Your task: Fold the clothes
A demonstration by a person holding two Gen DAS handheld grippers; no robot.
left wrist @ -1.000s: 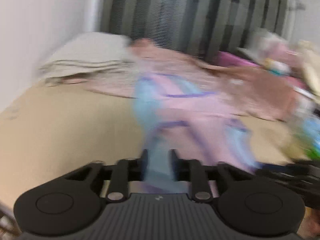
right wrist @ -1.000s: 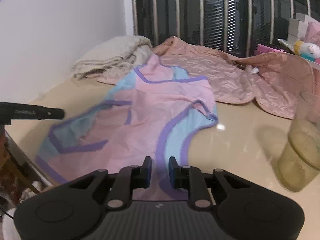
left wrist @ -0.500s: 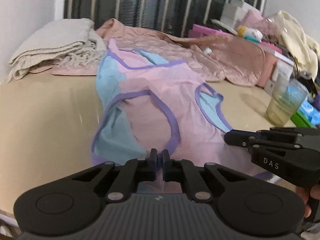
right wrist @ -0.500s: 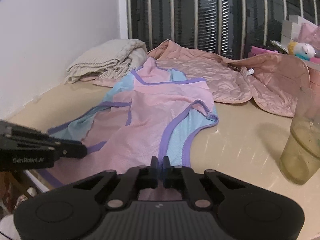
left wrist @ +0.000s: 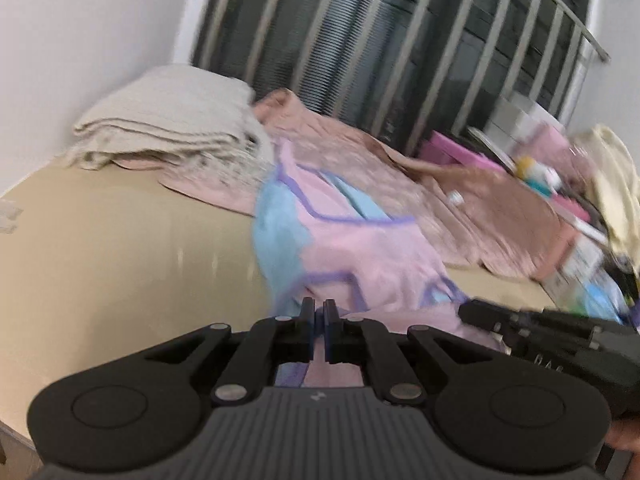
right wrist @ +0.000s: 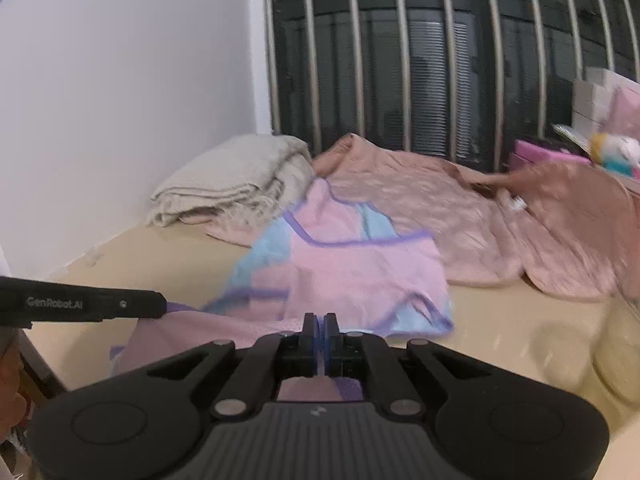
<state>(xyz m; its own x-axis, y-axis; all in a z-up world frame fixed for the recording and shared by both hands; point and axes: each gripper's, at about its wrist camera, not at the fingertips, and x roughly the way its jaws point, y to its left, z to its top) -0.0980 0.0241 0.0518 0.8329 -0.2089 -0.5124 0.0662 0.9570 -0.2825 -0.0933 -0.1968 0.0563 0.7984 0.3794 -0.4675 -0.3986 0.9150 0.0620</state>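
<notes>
A pink and light-blue garment with purple trim (left wrist: 352, 248) lies on the beige table (left wrist: 120, 248); it also shows in the right wrist view (right wrist: 360, 272). My left gripper (left wrist: 319, 308) is shut on the garment's near hem at its left side. My right gripper (right wrist: 319, 322) is shut on the near hem at its right side. The near hem is lifted off the table and carried over the garment toward its far end. The right gripper shows at the right of the left wrist view (left wrist: 520, 322). The left gripper shows at the left of the right wrist view (right wrist: 152, 304).
A folded beige blanket (right wrist: 232, 184) lies at the back left by the white wall. A pink quilted jacket (right wrist: 480, 220) is spread behind the garment. A plastic cup (right wrist: 620, 356) stands at the right. Boxes and toys (left wrist: 560, 176) clutter the back right. Barred window behind.
Both grippers, shut on the hem, have lifted it and moved forward over the garment, so the near part now folds toward the far end. Both views are motion-blurred.
</notes>
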